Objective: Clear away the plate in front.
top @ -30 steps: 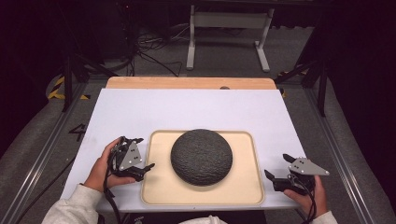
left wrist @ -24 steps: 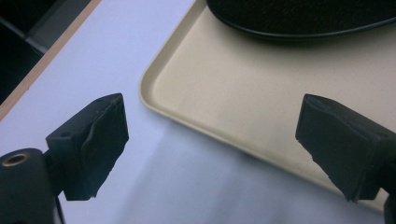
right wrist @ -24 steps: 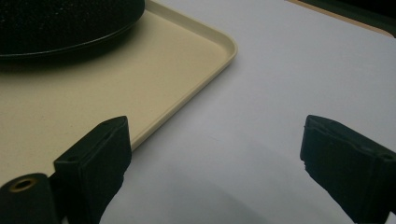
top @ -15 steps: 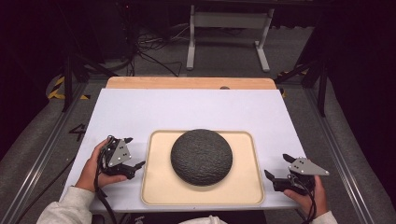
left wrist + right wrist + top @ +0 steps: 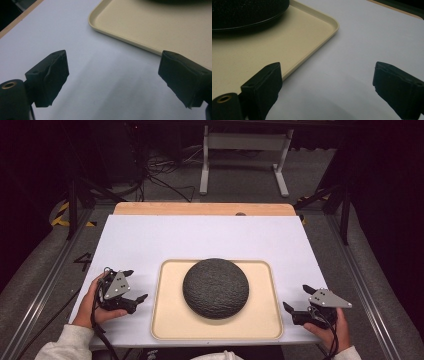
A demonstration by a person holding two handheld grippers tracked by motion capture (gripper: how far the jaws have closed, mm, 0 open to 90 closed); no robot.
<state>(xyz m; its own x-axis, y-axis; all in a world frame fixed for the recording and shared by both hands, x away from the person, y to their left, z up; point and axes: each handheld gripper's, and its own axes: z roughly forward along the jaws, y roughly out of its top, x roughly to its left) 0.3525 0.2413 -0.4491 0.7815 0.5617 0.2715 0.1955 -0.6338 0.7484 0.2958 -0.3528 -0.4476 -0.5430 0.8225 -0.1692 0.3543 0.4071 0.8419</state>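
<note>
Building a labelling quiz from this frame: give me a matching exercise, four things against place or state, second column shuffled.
Things:
1. dark dome
2. beige tray
3. left gripper
4. right gripper

Places or states:
A. open, over the white sheet right of the tray
B. sits on the tray
C. open, over the white sheet left of the tray
D. lies flat on the white sheet between both grippers

Pairs: 1-B, 2-D, 3-C, 4-A

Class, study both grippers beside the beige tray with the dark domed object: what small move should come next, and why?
Probably bring the left gripper in toward the tray edge. Both it and the right gripper are open and holding nothing, each beside a tray side, and the dark domed object sits untouched at the centre.
</note>
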